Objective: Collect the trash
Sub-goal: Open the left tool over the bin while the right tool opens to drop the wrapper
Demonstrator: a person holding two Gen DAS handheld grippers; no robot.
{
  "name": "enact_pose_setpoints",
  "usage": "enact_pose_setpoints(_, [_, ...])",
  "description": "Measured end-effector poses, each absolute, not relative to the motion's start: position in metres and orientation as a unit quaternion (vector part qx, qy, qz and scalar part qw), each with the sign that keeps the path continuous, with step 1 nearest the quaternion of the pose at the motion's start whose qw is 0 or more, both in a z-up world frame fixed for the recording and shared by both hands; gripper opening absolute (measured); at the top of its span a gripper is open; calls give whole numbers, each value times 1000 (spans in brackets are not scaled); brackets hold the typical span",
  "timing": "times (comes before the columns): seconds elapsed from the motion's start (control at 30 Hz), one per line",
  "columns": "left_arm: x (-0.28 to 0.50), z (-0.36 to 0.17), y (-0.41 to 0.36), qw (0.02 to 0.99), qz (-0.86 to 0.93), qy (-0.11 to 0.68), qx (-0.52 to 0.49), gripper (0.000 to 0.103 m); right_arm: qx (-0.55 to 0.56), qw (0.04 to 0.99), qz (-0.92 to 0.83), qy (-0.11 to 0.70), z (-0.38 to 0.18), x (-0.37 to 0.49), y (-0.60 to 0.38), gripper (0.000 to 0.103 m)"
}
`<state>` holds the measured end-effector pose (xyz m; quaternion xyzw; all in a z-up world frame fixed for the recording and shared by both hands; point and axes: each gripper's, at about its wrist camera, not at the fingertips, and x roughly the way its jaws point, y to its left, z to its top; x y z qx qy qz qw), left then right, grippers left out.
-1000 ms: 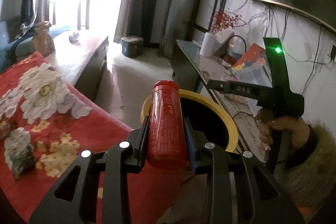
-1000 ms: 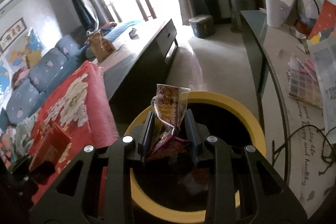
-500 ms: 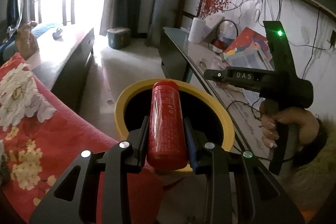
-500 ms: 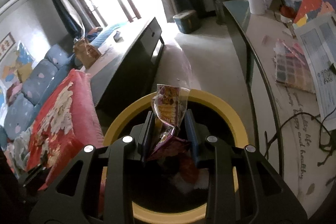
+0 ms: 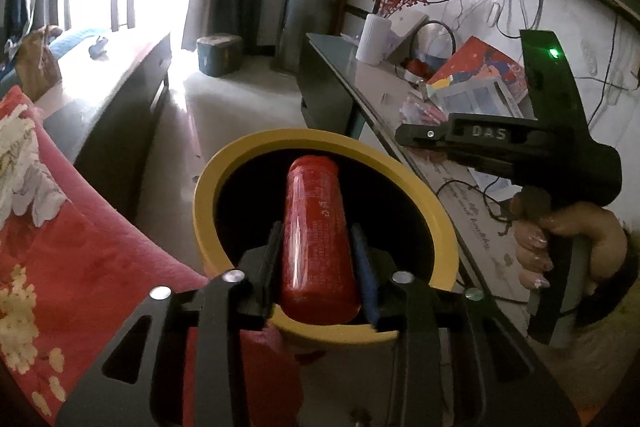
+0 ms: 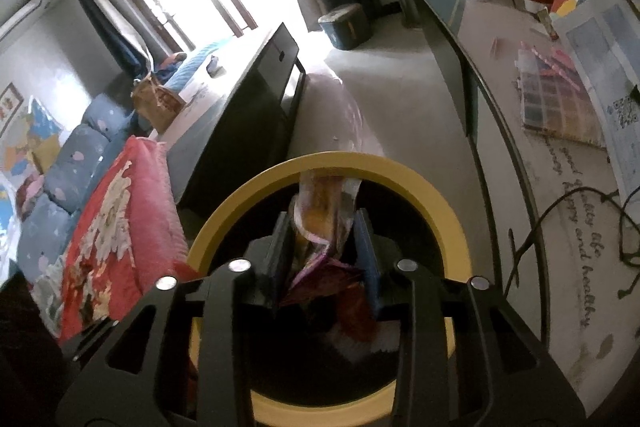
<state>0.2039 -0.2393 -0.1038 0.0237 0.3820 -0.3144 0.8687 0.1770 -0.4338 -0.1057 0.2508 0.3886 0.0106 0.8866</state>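
My left gripper [image 5: 316,247] is shut on a red plastic bottle [image 5: 316,231] and holds it over the mouth of a yellow-rimmed bin [image 5: 240,163]. My right gripper [image 6: 322,235] is over the same bin [image 6: 436,195], with a crinkled snack wrapper [image 6: 324,211] between its fingers; the wrapper looks blurred and the jaws stand a little wider than before, so I cannot tell if it is still held. Trash lies at the bin's bottom [image 6: 356,319]. The right gripper's body and the hand holding it show in the left wrist view [image 5: 520,147].
A red floral blanket [image 5: 60,267] on a sofa lies left of the bin. A dark low table [image 6: 256,83] stands beyond it. A long desk [image 6: 560,155] with papers, cables and a white vase [image 5: 372,39] runs along the right. A small stool [image 6: 348,25] stands on the floor.
Both grippers moved over the bin's mouth. The right gripper's jaws look slightly wider and the wrapper is now blurred and lower.
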Motion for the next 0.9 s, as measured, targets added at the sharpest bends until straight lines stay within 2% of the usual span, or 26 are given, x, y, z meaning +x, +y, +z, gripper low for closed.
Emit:
enact_pose_setpoints(0.03, [206, -104, -237, 869, -312, 383, 17, 85, 252, 886, 9, 389, -107, 177, -434, 51])
enact_pose_setpoints(0.07, [207, -104, -234, 869, -313, 383, 7, 94, 252, 886, 8, 389, -106, 176, -433, 58])
enact_pose_setpoints(0.13, [207, -103, -226, 871, -313, 379, -11, 95, 252, 887, 2, 388, -106, 175, -432, 59])
enact_pose_setpoints(0.23, [205, -95, -214, 884, -292, 364, -15, 96, 237, 892, -4, 384, -101, 175, -426, 67])
enact_pose_setpoints(0.6, [190, -59, -153, 925, -218, 307, -48, 96, 160, 922, 30, 350, -69, 167, -378, 70])
enact_pose_setpoints(0.9, [181, -47, -104, 939, -167, 291, -75, 96, 114, 932, 90, 334, -47, 159, -330, 72])
